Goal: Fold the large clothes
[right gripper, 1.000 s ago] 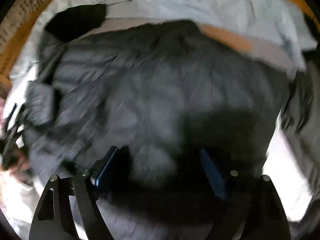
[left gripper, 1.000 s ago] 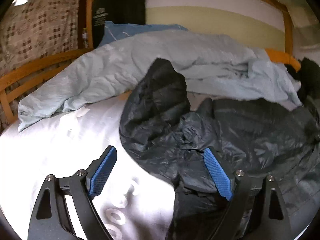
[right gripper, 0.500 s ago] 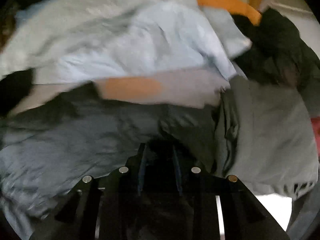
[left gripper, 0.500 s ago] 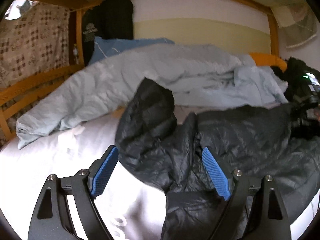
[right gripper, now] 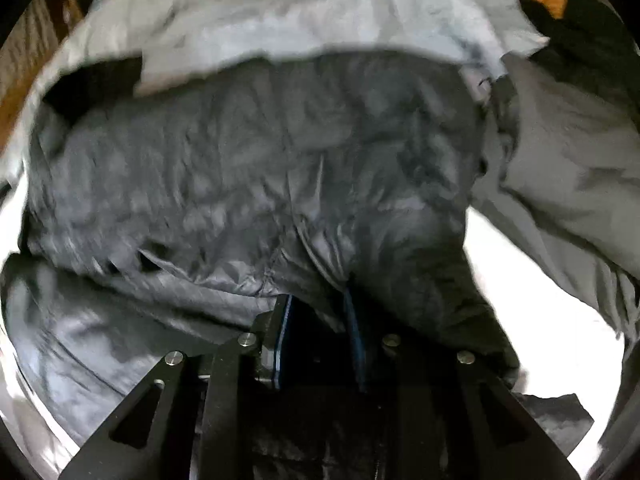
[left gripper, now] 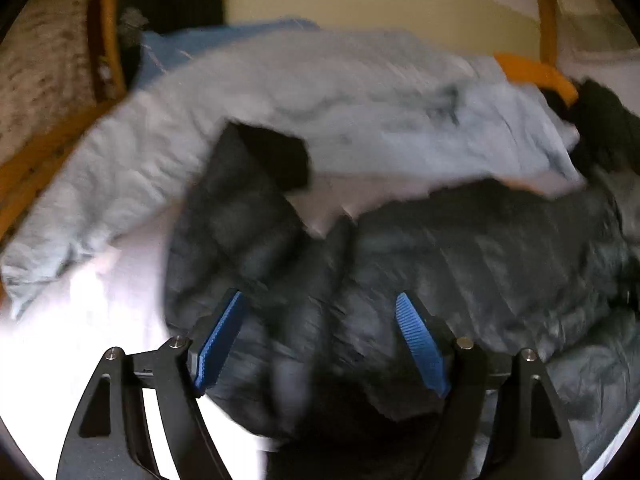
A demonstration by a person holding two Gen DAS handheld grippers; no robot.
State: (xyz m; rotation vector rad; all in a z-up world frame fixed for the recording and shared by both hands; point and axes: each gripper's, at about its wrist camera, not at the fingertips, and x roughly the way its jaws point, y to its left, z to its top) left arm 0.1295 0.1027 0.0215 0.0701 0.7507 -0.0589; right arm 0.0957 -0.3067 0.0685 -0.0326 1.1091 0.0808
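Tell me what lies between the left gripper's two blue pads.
In the left wrist view, the left gripper stands open, and crumpled fabric of the dark quilted puffer jacket lies between its pads; whether either touches is unclear.

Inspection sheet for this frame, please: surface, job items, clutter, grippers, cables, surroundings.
Surface: bed with a white sheet, largely covered.
Job's things: dark puffer jacket spread across the bed, one sleeve angled up towards the duvet.
Clutter: rumpled light blue duvet behind the jacket; grey garment beside it; dark clothes in the far corner.
Grippers: left gripper open, jaws over the jacket; right gripper shut on jacket fabric.
Cables: nothing seen.
Surroundings: wooden bed frame; orange item by the wall. Both views motion-blurred.
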